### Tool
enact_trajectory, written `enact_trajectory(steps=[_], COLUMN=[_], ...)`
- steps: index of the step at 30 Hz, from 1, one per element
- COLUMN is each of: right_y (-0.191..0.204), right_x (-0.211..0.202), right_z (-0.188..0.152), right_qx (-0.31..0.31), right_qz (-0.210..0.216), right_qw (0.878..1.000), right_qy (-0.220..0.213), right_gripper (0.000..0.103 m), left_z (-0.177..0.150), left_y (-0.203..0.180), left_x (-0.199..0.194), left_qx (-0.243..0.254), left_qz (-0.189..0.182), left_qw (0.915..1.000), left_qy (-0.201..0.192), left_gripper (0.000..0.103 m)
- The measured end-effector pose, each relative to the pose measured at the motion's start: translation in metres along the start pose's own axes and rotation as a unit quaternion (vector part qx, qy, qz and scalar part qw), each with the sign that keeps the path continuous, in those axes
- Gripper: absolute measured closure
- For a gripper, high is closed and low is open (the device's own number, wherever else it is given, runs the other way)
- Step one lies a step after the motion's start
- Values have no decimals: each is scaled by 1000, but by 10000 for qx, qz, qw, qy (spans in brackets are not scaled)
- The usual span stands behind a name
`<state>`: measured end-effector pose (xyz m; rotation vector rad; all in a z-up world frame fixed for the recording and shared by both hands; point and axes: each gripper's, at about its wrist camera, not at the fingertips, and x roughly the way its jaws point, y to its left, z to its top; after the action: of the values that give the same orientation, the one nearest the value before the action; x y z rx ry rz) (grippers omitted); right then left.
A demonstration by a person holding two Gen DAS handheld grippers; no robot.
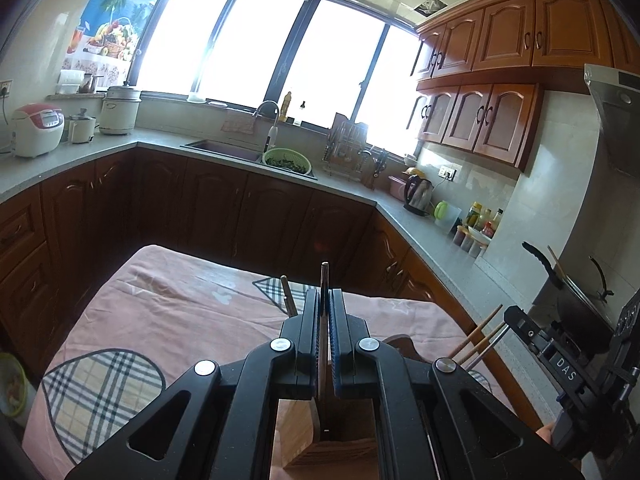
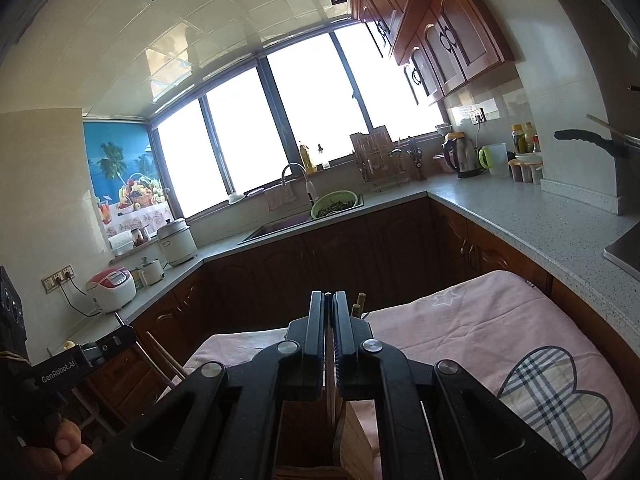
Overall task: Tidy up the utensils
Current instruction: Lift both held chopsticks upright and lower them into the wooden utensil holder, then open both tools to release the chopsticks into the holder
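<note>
Wooden holder (image 1: 316,444) | left gripper (image 1: 324,300) clamps chopstick (image 1: 324,276) | right gripper (image 2: 329,304) clamps chopstick (image 2: 330,376)

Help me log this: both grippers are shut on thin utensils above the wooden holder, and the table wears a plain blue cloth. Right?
Not quite. The cloth is pink with plaid hearts, as both wrist views show. The left gripper and right gripper are indeed shut on thin utensils above the wooden holder.

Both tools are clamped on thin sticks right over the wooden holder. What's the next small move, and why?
Probably lower the left tool a little further, then open it. Its chopstick stands upright, pinched between shut pads, directly above the wooden holder on the pink cloth. The right tool looks similarly poised over the same holder.
</note>
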<state>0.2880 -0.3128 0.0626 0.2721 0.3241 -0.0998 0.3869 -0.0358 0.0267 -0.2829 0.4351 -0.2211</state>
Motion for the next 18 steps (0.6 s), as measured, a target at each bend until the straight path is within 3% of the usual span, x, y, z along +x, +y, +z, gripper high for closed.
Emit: enact_trajectory(steps=[10, 18], right_y=[-8, -10], right_x=[14, 16], right_z=[-12, -12], right_qx=[69, 102], right_qz=[-79, -71], right_qw=[9996, 9992], right_qy=[250, 367], right_gripper=[98, 94], left_z=[1, 6], left_y=[14, 21], left_x=[24, 18], left_qx=[-155, -164], left_qz=[60, 53], left_qw=[9993, 9991], left_qy=[327, 382], left_gripper=[99, 99])
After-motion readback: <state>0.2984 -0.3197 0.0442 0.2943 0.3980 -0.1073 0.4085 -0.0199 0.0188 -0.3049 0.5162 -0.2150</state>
